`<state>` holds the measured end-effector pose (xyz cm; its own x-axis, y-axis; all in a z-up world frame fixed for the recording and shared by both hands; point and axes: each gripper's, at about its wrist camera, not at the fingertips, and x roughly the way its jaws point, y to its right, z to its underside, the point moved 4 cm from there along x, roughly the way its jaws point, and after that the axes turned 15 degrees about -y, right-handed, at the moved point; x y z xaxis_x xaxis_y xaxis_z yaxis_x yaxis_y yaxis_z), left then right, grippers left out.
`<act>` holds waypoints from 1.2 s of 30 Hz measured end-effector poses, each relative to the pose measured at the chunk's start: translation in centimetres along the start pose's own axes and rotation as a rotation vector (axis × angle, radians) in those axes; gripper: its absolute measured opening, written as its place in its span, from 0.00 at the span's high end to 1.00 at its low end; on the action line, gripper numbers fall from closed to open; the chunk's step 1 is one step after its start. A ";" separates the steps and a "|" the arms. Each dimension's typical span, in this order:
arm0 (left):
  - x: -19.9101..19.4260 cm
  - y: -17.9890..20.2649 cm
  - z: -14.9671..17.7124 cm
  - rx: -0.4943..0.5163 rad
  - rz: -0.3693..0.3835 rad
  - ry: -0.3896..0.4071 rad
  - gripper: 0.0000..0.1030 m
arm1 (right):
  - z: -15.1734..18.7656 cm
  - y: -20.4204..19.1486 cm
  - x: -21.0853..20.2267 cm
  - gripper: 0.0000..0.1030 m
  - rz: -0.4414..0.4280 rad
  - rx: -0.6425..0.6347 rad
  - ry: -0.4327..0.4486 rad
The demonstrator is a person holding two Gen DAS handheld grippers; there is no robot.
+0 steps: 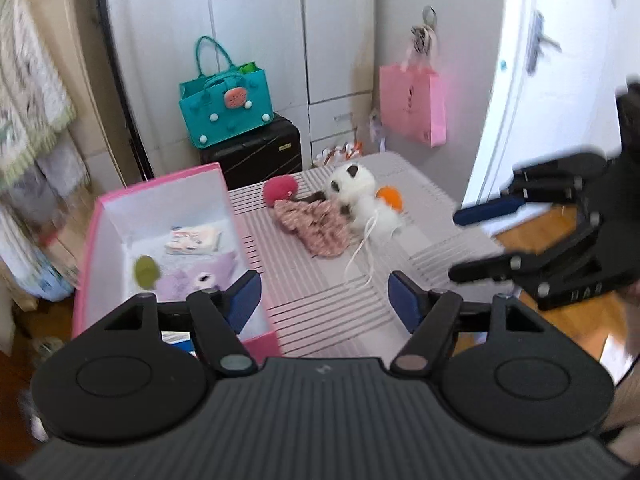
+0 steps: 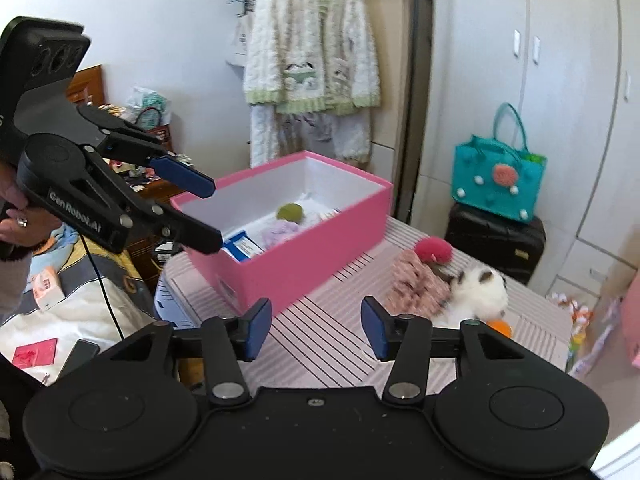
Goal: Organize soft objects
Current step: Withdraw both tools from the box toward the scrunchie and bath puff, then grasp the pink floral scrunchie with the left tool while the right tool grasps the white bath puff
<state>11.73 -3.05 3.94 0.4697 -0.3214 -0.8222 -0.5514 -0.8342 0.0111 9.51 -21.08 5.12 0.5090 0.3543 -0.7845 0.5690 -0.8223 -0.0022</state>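
- Your left hand-held gripper [image 1: 322,300] gapes wide, empty, above the worktop [image 1: 320,304].
- Your right hand-held gripper [image 2: 316,326] is parted, empty.
- The plush panda [image 1: 360,196] lies on the worktop, beside the pink box [image 1: 168,188].

From my left wrist view, the open box [image 1: 160,216] stands on the left part of the table [image 1: 320,304]. I see a small ball [image 1: 146,272], a flat packet [image 1: 194,240] and a folded cloth [image 1: 200,276] in it. Right of the box, a plush toy [image 1: 360,196] lies on the table across a crumpled cloth [image 1: 316,228], with one ball [image 1: 280,190] to its left and another [image 1: 390,198] to its right. Behind the table a suitcase [image 1: 256,152] stands on the floor; a tote bag [image 1: 226,110] sits on it, before the wardrobe [image 1: 240,20]. I see a paper bag [image 1: 414,106] hanging to the right
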 end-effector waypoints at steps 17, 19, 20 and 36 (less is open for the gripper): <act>9.0 2.5 -3.4 -0.035 0.075 0.094 0.32 | 4.8 8.5 6.6 0.24 0.058 0.049 0.053; 10.5 2.4 -4.0 -0.060 0.071 0.088 0.32 | 4.9 9.3 7.6 0.23 0.069 0.045 0.068; 11.3 2.3 -4.3 -0.076 0.068 0.085 0.32 | 4.9 9.8 8.3 0.23 0.078 0.044 0.077; 21.7 0.0 -8.1 -0.327 -0.061 0.034 0.32 | 4.1 14.2 16.3 0.24 0.121 0.013 0.033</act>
<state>27.50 -13.61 -9.33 0.5206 -0.2766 -0.8078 -0.2734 -0.9503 0.1492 23.25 -28.86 -10.21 0.5942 0.2667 -0.7588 0.4943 -0.8653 0.0830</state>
